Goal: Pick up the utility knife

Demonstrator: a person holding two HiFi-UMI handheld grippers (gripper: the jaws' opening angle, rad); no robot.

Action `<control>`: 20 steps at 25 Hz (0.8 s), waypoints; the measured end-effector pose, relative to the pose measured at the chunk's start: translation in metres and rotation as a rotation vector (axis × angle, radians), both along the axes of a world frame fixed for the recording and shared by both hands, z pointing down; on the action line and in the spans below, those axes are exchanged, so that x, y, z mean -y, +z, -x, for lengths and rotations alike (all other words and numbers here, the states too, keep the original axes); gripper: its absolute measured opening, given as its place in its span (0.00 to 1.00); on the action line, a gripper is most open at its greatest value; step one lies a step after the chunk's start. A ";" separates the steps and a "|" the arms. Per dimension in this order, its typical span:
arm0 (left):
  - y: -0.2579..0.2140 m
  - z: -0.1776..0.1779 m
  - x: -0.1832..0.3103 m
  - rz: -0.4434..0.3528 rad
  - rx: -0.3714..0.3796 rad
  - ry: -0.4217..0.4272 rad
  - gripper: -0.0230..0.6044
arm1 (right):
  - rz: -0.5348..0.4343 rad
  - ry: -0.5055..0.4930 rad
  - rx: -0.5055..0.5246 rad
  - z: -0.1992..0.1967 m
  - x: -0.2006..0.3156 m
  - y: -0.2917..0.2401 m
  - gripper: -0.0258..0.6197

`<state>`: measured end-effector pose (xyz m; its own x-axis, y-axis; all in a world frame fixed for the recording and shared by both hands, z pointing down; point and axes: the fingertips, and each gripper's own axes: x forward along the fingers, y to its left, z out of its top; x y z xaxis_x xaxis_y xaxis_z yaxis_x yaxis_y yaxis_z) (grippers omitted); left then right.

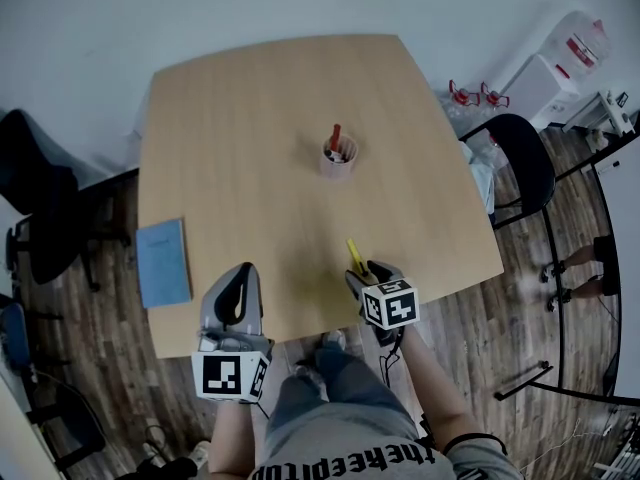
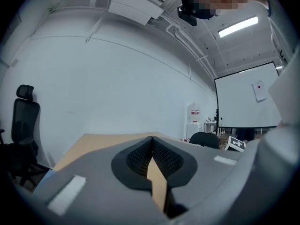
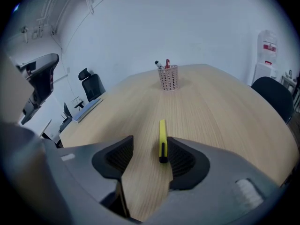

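Close to the near edge of the table point(image 1: 250, 118), the utility knife point(image 3: 162, 137) lies flat with bare wood on both sides, its length running away from us toward the pen cup point(image 1: 339, 158), which stands well apart near the table's middle. Our right gripper point(image 3: 149, 142) tilts down over that edge with its jaws wide apart. The knife's dark near end sits between them, just beside the right-hand pad, and we cannot tell whether it touches. Our left gripper point(image 2: 151, 142) is held level over the same edge, further left, with its jaws together at the tips and nothing in them. A blue notebook point(image 1: 163, 261) lies near the table's left edge, beside that gripper.

The top is pale wood-grain laminate with rounded corners, above a dark plank floor point(image 1: 500, 318). A black office chair point(image 1: 40, 218) stands to the left, a second black chair point(image 1: 520, 163) is at the right corner, and a water dispenser point(image 1: 560, 68) stands by the white wall.

The knife is slim and yellow, the cup is pink mesh, and the gripper pads are black and ribbed.
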<state>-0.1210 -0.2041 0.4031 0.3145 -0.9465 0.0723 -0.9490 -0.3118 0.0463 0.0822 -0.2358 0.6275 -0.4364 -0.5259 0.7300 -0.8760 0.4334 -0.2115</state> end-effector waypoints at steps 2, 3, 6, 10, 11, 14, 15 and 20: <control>0.001 0.001 0.000 0.003 0.001 -0.005 0.07 | 0.014 0.000 -0.009 -0.001 0.002 0.006 0.40; 0.001 0.002 0.001 0.005 0.002 -0.008 0.07 | 0.020 0.001 -0.013 -0.002 0.003 0.009 0.40; 0.003 0.003 0.000 0.010 0.003 -0.016 0.07 | 0.037 0.004 -0.017 -0.002 0.005 0.015 0.40; 0.004 0.004 0.000 0.014 0.006 -0.025 0.07 | 0.044 0.003 -0.035 -0.005 0.007 0.022 0.40; 0.004 0.004 0.000 0.014 0.006 -0.027 0.07 | 0.046 0.002 -0.041 -0.006 0.007 0.024 0.40; 0.005 0.006 0.000 0.014 0.006 -0.033 0.07 | 0.052 0.001 -0.054 -0.007 0.007 0.028 0.40; 0.005 0.006 0.000 0.014 0.006 -0.035 0.07 | 0.053 0.000 -0.059 -0.007 0.007 0.029 0.40; 0.005 0.007 0.000 0.018 0.008 -0.038 0.07 | 0.049 -0.015 -0.096 -0.007 0.007 0.031 0.39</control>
